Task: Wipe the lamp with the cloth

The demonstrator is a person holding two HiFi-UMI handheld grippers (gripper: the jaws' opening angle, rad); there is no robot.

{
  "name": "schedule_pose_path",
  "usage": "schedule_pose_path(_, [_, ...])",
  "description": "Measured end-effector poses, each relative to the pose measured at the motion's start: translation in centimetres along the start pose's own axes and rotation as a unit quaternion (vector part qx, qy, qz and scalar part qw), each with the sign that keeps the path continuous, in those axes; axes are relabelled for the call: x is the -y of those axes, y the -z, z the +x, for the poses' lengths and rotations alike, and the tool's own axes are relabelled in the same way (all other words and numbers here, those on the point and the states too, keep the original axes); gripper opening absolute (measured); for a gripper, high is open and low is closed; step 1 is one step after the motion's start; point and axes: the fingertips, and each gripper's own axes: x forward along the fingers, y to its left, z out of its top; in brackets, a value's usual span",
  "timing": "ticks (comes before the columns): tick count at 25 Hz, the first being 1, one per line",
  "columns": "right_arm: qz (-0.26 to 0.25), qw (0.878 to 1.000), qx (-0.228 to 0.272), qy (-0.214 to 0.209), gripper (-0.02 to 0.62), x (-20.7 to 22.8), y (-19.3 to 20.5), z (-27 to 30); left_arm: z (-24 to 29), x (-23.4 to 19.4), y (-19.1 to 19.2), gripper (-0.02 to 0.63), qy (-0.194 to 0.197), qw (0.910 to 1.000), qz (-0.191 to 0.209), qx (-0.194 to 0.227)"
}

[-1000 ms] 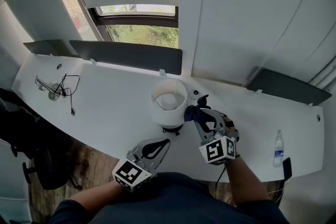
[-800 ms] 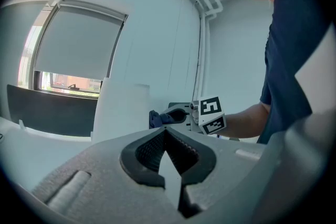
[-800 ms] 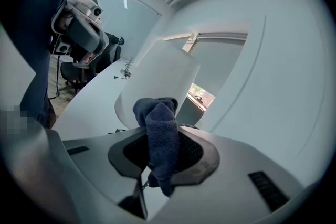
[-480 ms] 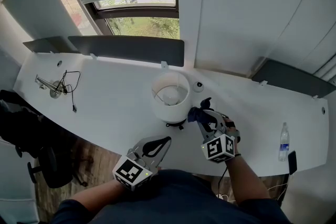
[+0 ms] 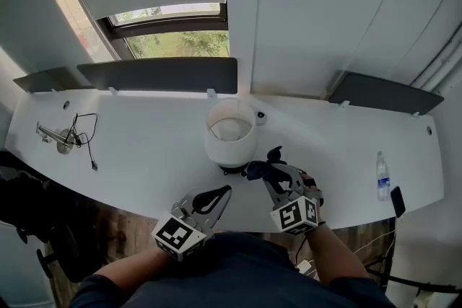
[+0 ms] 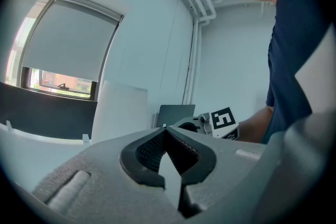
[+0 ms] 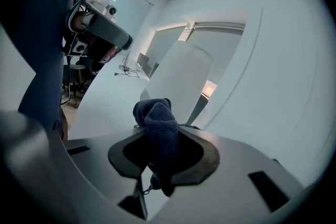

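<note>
Right gripper [image 5: 268, 174] pinching cloth [image 7: 157, 131]; lamp [image 5: 229, 133] at 11 o'clock. Left gripper [image 5: 221, 192] pressed together, empty. Risk: unbraced lamp tips under wipe.

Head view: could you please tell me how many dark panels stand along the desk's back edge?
3 dark panels: one at the far left, a long one behind the lamp at, and one at the right. Others may lie outside the frame.
</note>
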Motion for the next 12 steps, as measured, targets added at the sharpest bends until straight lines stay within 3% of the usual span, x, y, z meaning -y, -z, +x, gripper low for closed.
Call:
schedule_pose_path(7, [0.009, 0.999, 0.008, 0.033, 0.104, -3.0, -5.6, -2.3, -3.8, 0.0, -1.0, 0.006, 0.042, 0.9989, 0.011, 0.020])
schedule_pose_path(12, [0.007, 0.999, 0.023, 0.039, 0.104, -5.9, -9.8, -3.2, -6.6, -0.4, -1.6, 0.006, 0.051, 0.9979, 0.012, 0.039])
